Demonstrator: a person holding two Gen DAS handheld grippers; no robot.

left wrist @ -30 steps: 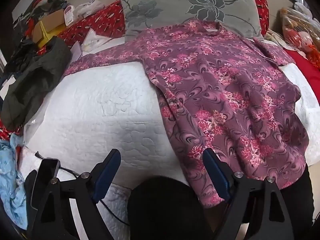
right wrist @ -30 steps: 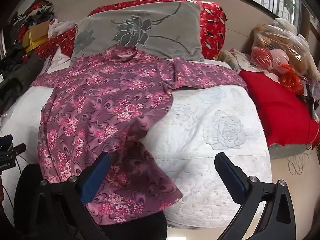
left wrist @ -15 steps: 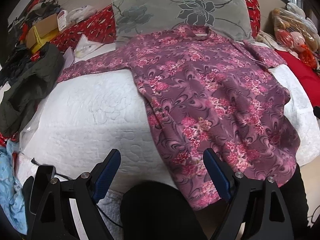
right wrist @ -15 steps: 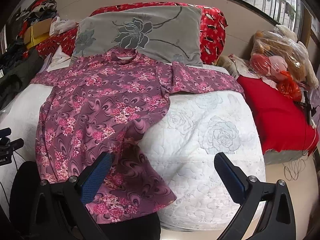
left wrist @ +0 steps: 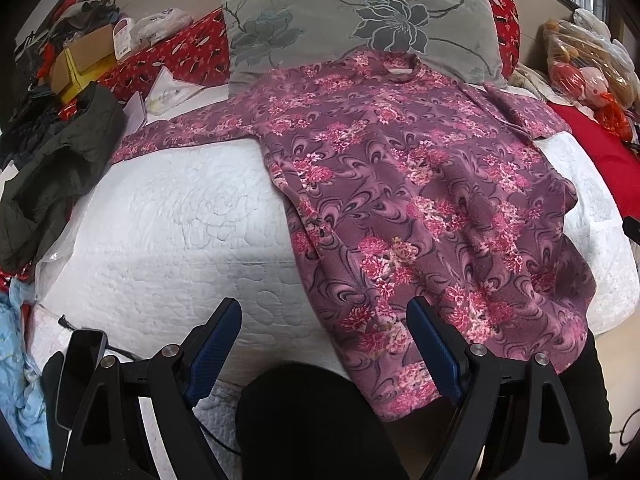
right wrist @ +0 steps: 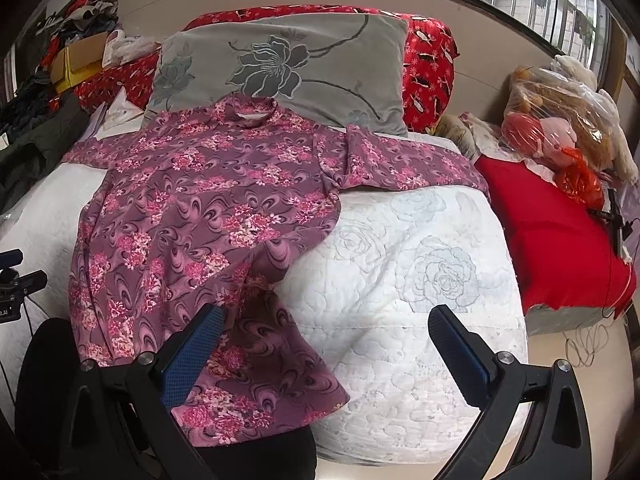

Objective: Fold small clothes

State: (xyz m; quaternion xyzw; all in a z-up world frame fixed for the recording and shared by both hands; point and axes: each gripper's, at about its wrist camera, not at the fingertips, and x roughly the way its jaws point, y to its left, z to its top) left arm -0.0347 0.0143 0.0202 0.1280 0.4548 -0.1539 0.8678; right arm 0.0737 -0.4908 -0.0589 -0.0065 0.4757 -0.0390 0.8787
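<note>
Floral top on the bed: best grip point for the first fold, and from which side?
Probably the hem corners of the floral top, which hang off the near edge of the white quilt. Come from the near side: left gripper and right gripper, both open, already face them.

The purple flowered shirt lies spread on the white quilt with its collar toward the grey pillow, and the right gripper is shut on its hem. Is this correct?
Not quite. The right gripper is open and holds nothing: the right wrist view shows its jaws wide apart above the hem. The rest stands: the shirt lies spread on the white quilt with its collar toward the grey pillow.
</note>
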